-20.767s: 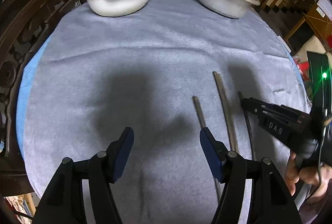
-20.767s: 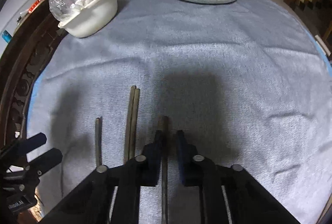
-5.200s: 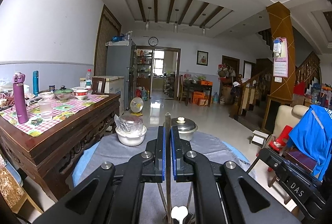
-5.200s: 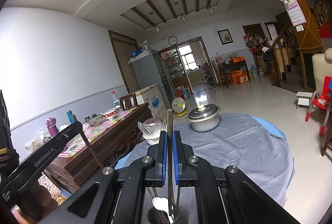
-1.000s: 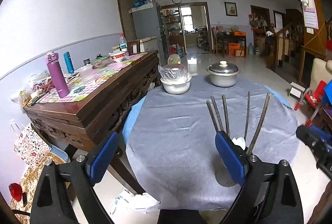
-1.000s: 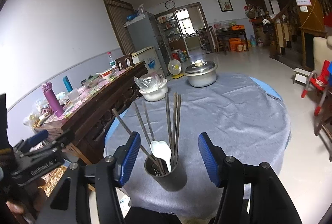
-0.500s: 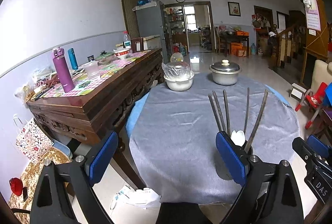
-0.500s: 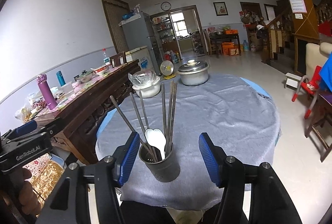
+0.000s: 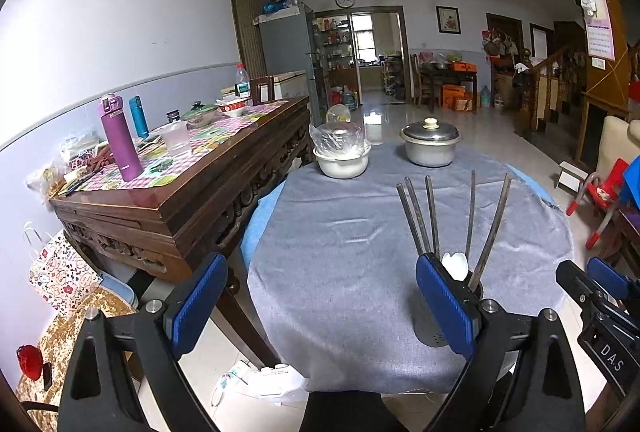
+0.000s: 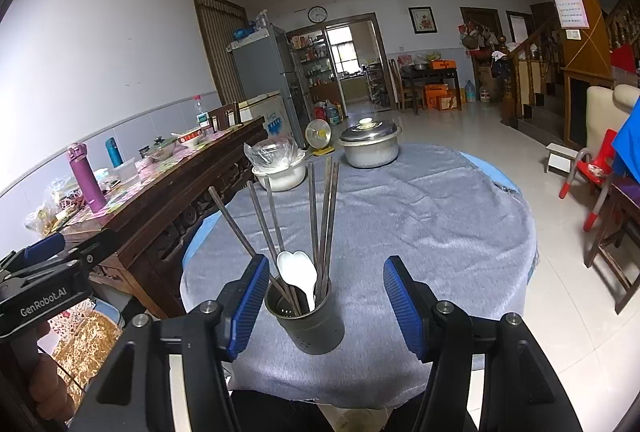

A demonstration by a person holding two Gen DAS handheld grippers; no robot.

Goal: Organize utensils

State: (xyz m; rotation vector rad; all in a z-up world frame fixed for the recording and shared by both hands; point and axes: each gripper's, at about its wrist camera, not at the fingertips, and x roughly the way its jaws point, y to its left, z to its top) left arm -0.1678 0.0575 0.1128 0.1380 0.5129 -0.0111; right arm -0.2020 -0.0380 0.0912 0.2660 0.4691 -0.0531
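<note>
Chopsticks (image 10: 320, 216) that lay flat on the grey-clothed surface (image 10: 440, 232) ~20 s back now stand in the holder (image 10: 306, 316); both grippers, clamped on a stick apiece ~5 s ago, are pulled back w/ fingers apart. Left gripper (image 9: 318, 306): fingers wide apart, nothing btwn them, aimed at bare cloth left of holder. Right gripper (image 10: 322, 306): fingers apart, straddling holder in its view w/o touching it; pads clear of the metal on both sides. Holder sits near front edge of surface, upright, dark perforated cup; six-ish sticks fan out of it, tips up, plus white spoon (image 10: 298, 272) leaning among them. No loose utensils visible on cloth in either view. White bowl w/ plastic cover (image 10: 278, 168) and lidded pot (image 10: 370, 146) at far side, well apart from holder, untouched. Read: sticks stand handle-down so they lean on the rim and stay put. Judgement: sorting looks done or nearly so; grippers empty bc nothing is left to carry. Risk if anything: holder is near the edge and top-heavy w/ fanned sticks, so a nudge could tip it.
</note>
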